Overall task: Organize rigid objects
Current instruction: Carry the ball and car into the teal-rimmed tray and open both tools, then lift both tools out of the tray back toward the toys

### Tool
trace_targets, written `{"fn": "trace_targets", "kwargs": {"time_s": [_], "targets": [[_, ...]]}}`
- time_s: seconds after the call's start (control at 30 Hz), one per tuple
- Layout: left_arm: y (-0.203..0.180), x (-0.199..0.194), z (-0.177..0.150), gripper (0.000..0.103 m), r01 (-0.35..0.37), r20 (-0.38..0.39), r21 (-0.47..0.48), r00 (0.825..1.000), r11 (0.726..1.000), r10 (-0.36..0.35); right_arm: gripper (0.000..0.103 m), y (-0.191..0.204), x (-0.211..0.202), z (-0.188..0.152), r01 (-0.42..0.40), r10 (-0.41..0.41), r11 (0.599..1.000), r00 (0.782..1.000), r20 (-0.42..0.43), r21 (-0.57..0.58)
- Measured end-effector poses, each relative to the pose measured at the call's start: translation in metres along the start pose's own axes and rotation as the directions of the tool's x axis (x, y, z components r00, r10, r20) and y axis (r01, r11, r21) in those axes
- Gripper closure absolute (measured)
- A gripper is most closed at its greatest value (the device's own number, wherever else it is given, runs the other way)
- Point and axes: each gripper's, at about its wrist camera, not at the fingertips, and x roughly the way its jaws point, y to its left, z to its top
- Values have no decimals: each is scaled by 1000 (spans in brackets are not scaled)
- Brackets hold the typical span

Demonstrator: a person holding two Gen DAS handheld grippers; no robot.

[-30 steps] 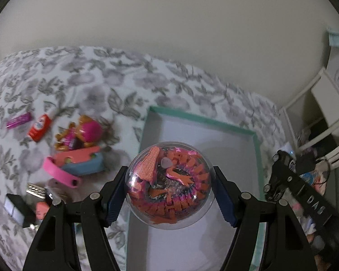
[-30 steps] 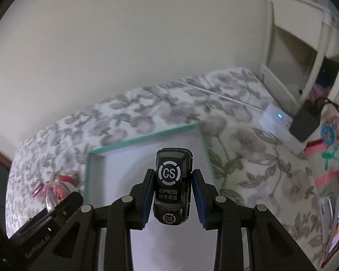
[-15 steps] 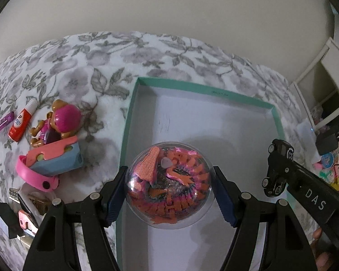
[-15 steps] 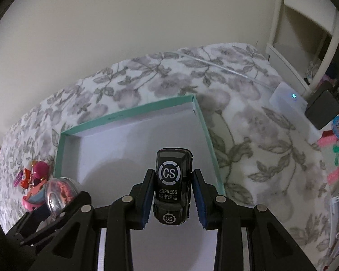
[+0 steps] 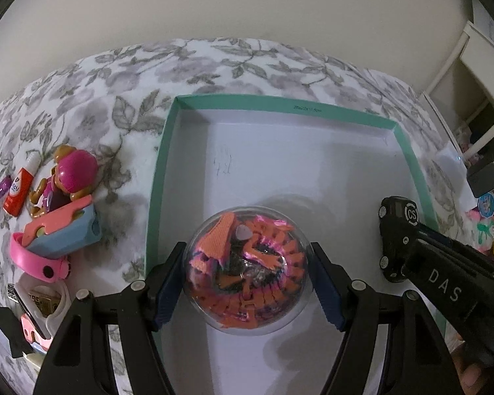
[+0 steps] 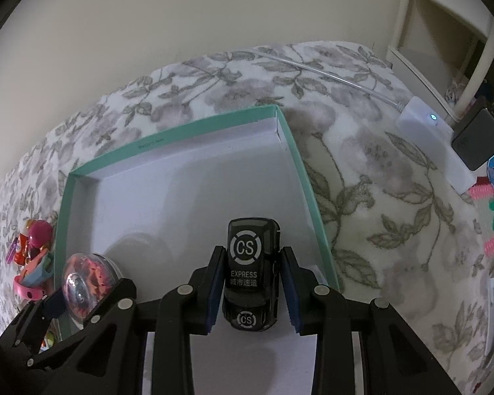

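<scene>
Now the ball [image 5: 247,273] is clamped in the left gripper [image 5: 247,283] and the car [image 6: 251,270] in the right gripper [image 6: 251,293], both over the box [image 5: 408,151], where the ball could be sent rolling if released too high

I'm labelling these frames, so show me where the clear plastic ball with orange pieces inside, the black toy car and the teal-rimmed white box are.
Clear plastic ball with orange pieces inside [image 5: 247,271], left wrist view, centre of its dome.
Black toy car [image 6: 249,265], right wrist view, on its roof.
Teal-rimmed white box [image 5: 280,107], left wrist view, far teal rim.
</scene>
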Motion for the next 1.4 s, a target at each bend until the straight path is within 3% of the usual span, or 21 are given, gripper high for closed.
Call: {"fn": "trace_targets", "kwargs": {"time_s": [0.23, 0.43, 0.63, 0.83, 0.87, 0.93, 1.0, 1.4], "targets": [[1, -4, 1, 29, 10, 6, -1, 1000, 1000, -10, 67, 2, -3, 1, 31, -31, 999, 999, -15, -19], [1, -19, 7, 16, 24, 35, -13, 999, 1000, -23, 59, -3, -17, 6, 41, -41, 999, 999, 5, -6], [7, -39, 16, 16, 29, 63, -37, 998, 999, -27, 59, -2, -52, 16, 21, -20, 1000, 996, 83, -6], [27, -60, 25, 16, -15, 96, -96, 995, 995, 24, 58, 5, -80, 21, 24, -21, 999, 989, 149, -23], [29, -61, 26, 16, -21, 99, -103, 995, 994, 31, 55, 6, -82, 21, 28, -23, 999, 988, 153, -27], [37, -66, 27, 14, -42, 106, -122, 993, 992, 55, 40, 9, -82, 21, 34, -27, 999, 988, 153, -40], [45, -69, 28, 2, -58, 109, -140, 991, 988, 74, 40, 13, -79, 20, 31, -23, 998, 989, 147, -55], [76, -71, 29, 2, -92, 93, -240, 989, 966, 117, 17, 26, -69, 17, 40, -24, 992, 991, 129, -123]]}}
